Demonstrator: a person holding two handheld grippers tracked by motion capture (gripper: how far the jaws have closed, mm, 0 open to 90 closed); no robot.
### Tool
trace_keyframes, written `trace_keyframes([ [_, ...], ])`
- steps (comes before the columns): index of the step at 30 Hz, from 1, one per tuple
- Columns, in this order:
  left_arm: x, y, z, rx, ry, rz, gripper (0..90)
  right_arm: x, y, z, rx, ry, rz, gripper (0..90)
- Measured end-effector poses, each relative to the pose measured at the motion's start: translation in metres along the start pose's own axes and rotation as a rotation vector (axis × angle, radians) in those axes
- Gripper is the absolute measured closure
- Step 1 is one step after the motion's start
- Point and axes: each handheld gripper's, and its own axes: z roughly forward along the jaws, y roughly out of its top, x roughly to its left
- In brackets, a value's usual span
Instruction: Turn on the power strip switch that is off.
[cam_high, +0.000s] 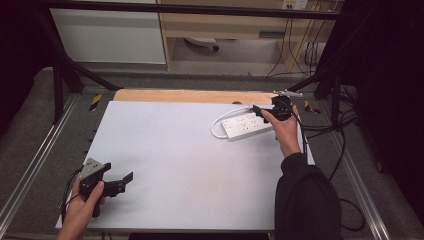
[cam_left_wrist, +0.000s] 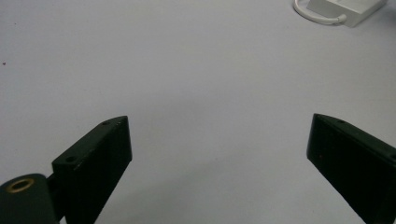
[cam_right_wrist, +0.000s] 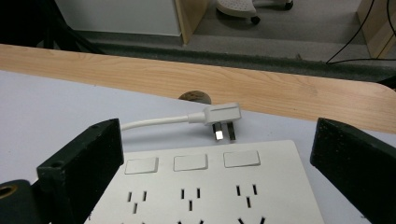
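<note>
Right gripper view: my right gripper (cam_right_wrist: 217, 154), jaws wide, straddles the power strip (cam_right_wrist: 210, 186) w/o pinching it; its plug (cam_right_wrist: 222, 116) lies loose behind, so plugging or moving it seems undone. Left gripper (cam_high: 114, 181) idle, open.

No text, label, brand or number can be read anywhere. The white power strip (cam_right_wrist: 205, 186) bears blank switch faces and plain socket slots, with no printing that shows, and its plug (cam_right_wrist: 223, 117) is unmarked. The only sign-like marks are yellow-and-black hazard stripes (cam_high: 95, 101) on the frame beside the table's far left corner, with a second patch (cam_high: 311, 107) at the far right; they carry no words
</note>
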Motion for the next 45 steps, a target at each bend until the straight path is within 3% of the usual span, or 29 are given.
trace_keyframes([
  [13,0.000,-0.001,-0.001,-0.001,-0.002,-0.003,6.6,0.002,0.005,-0.018,-0.012,0.030,0.001,3.2],
  [20,0.001,-0.001,-0.001,0.000,0.000,0.000,6.6,0.002,0.004,-0.036,-0.016,0.035,0.003,3.3],
  [45,0.001,-0.002,-0.003,-0.002,0.004,-0.009,6.6,0.024,-0.018,-0.095,-0.063,0.111,-0.067,3.4],
])
